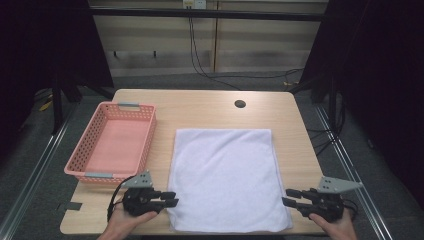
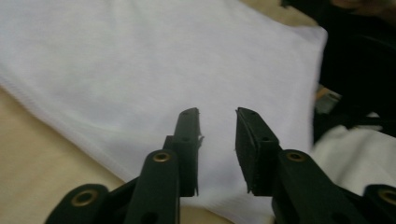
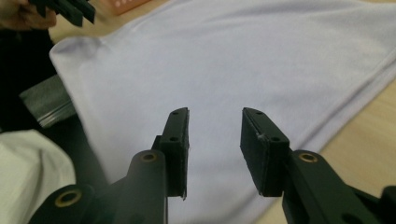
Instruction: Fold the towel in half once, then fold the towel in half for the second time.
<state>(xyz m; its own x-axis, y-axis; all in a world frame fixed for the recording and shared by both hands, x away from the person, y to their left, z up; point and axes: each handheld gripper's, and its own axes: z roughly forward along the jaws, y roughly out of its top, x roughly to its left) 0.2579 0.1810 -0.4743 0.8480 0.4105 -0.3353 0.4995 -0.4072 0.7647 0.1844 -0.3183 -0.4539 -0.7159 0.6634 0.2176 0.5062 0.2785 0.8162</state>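
The table (image 1: 200,107) carries a white towel (image 1: 225,177), spread flat from mid-table to the near edge, its near corners reaching that edge. A pink basket (image 1: 112,142) sits at the left edge, well apart from the towel's left side and holding nothing.

The left gripper (image 1: 172,198) is at the towel's near left corner, jaws apart with nothing between them; in the left gripper view (image 2: 217,140) the cloth lies just beyond and beneath the tips. The right gripper (image 1: 289,197) is at the near right corner, jaws likewise apart and unloaded; in the right gripper view (image 3: 215,140) the hem runs past the right jaw.

Risks, as judged from this position:
- Neither corner is gripped. A closure made too high would catch air or a single thread, and the corner would slip on lifting.
- Unequal grip left and right would skew any fold.
- The near hem lies at the table edge; a push instead of a pinch could slide the cloth off.
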